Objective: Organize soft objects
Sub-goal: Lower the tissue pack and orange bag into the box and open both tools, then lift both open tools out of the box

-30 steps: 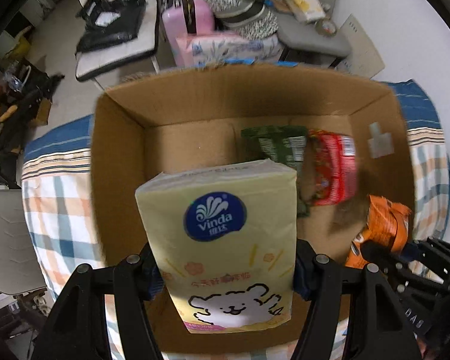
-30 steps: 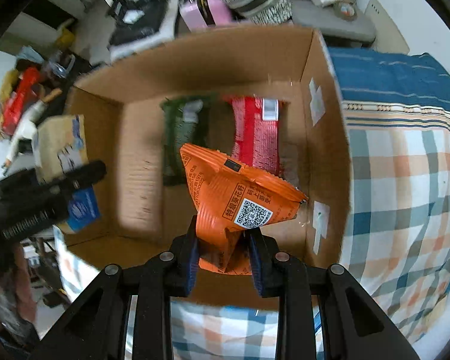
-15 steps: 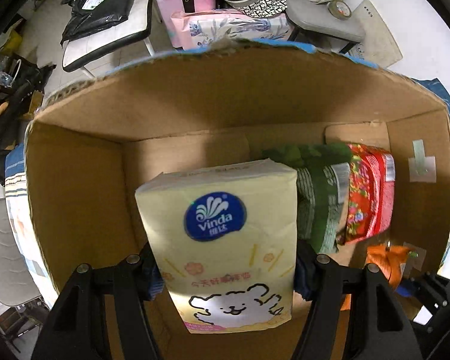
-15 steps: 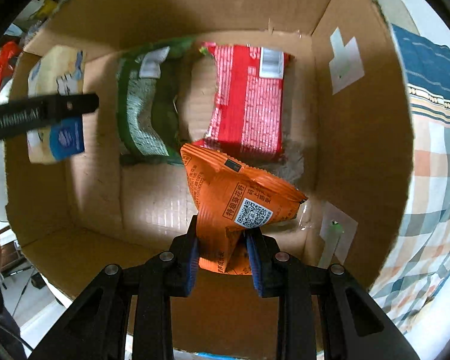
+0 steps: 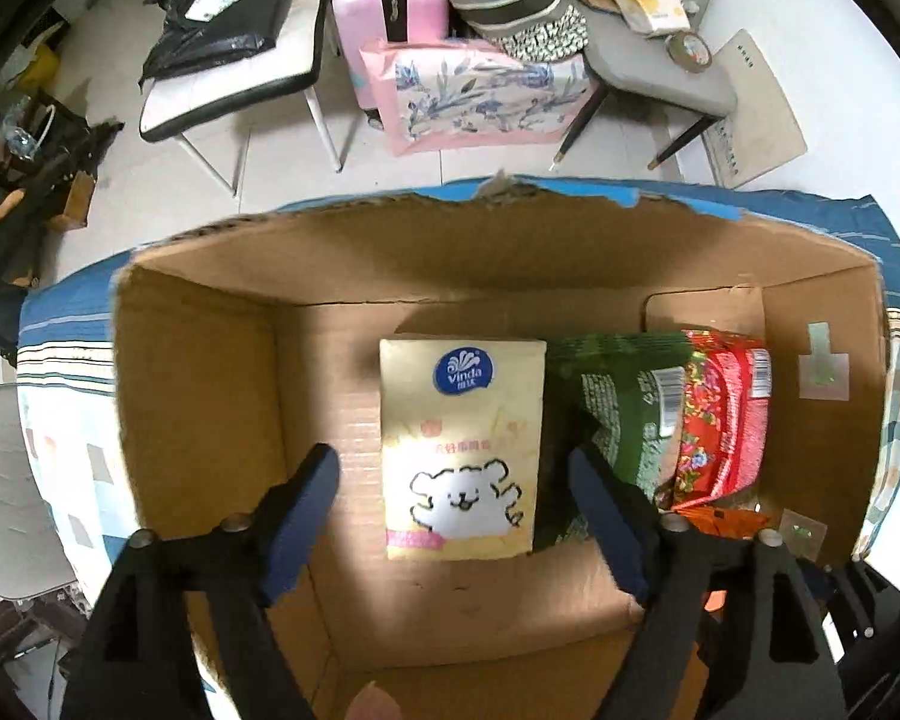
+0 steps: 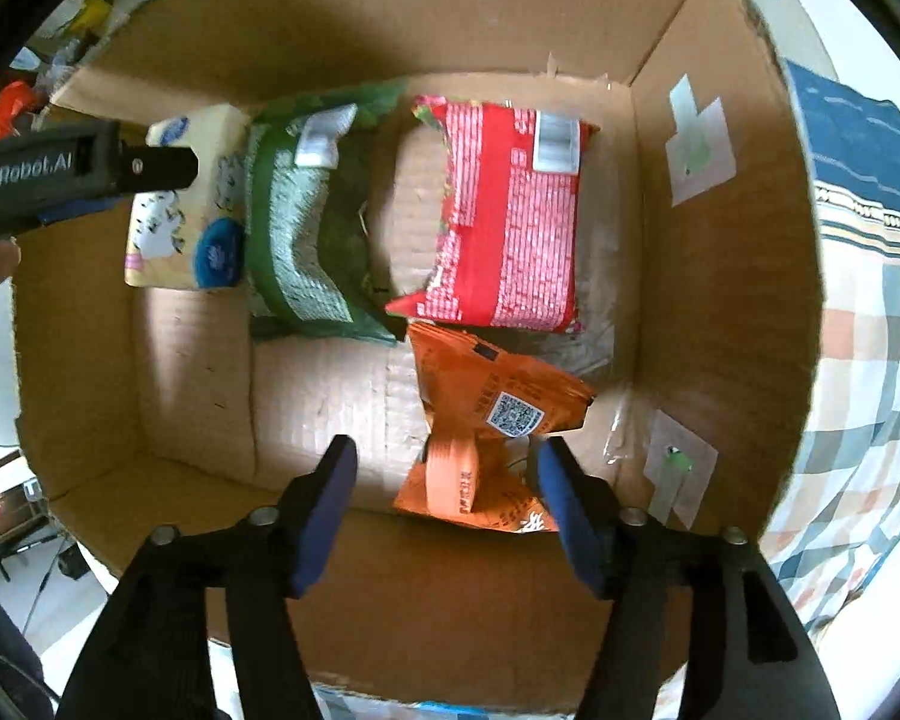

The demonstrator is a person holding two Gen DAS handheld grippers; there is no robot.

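A brown cardboard box (image 5: 198, 396) sits on a checked cloth. On its floor lie a yellow Vinda tissue pack (image 5: 461, 450), a green snack bag (image 5: 627, 402), a red snack bag (image 5: 723, 414) and an orange snack bag (image 6: 486, 420). My left gripper (image 5: 453, 480) is open, its fingers on either side of the tissue pack and apart from it. My right gripper (image 6: 444, 468) is open around the lower end of the orange bag, not gripping it. The tissue pack also shows in the right wrist view (image 6: 180, 204), behind the left gripper's arm.
The box walls (image 6: 720, 276) rise around both grippers. The checked cloth (image 6: 858, 408) lies to the right of the box. Beyond the box stand a white chair with a black bag (image 5: 222, 42), a pink suitcase (image 5: 390, 6) and a grey chair (image 5: 648, 60).
Both grippers went down into the box and opened. The tissue pack now lies on the box floor beside the green bag, and the orange bag lies below the red bag.
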